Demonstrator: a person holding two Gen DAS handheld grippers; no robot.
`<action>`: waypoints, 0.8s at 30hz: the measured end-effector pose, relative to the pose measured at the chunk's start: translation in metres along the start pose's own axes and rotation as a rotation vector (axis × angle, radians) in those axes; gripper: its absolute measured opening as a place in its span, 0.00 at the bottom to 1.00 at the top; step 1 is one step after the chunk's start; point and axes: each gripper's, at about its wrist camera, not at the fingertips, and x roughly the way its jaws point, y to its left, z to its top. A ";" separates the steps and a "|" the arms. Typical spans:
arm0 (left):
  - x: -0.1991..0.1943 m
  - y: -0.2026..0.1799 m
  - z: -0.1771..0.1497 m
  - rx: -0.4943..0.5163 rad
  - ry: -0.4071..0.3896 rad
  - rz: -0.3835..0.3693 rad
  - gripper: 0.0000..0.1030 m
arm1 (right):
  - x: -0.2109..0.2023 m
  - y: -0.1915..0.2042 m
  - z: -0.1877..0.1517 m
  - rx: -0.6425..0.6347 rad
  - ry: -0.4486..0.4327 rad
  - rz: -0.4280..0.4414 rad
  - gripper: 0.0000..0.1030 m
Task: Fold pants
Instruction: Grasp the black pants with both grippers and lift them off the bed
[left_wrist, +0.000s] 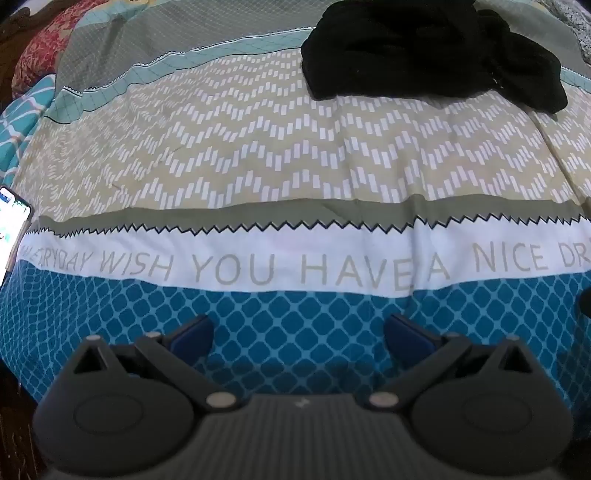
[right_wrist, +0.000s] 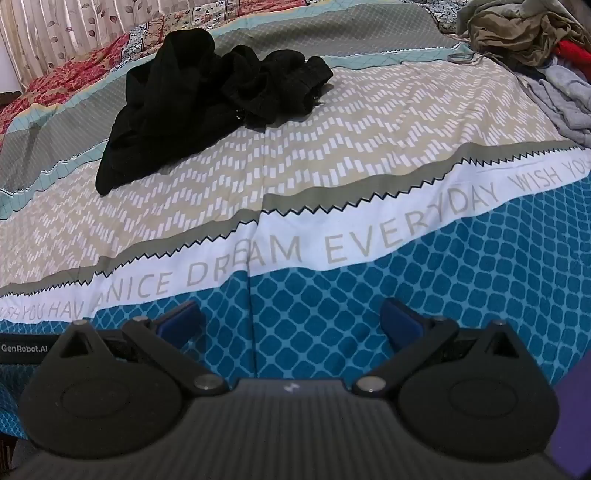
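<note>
The black pants (left_wrist: 424, 55) lie crumpled in a heap on the far part of the patterned bedspread (left_wrist: 258, 155). In the right wrist view the pants (right_wrist: 207, 96) sit at upper left, one end trailing toward me. My left gripper (left_wrist: 298, 334) is open and empty, low over the blue diamond band near the bed's front edge, far from the pants. My right gripper (right_wrist: 291, 321) is open and empty too, over the same blue band (right_wrist: 406, 295), well short of the pants.
A lit phone (left_wrist: 11, 229) lies at the bed's left edge. A pile of other clothes, khaki (right_wrist: 517, 33) and grey (right_wrist: 565, 99), sits at the far right. A red floral cover (right_wrist: 74, 74) lies at the back left.
</note>
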 end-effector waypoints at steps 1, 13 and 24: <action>0.000 0.000 0.000 -0.003 0.000 -0.004 1.00 | 0.000 0.000 0.000 0.001 -0.001 0.000 1.00; -0.024 0.010 0.015 0.024 -0.181 -0.067 1.00 | -0.011 -0.007 0.007 -0.008 -0.090 0.049 0.98; 0.022 0.014 0.179 -0.154 -0.282 -0.248 0.98 | -0.010 -0.021 0.044 -0.036 -0.206 0.115 0.59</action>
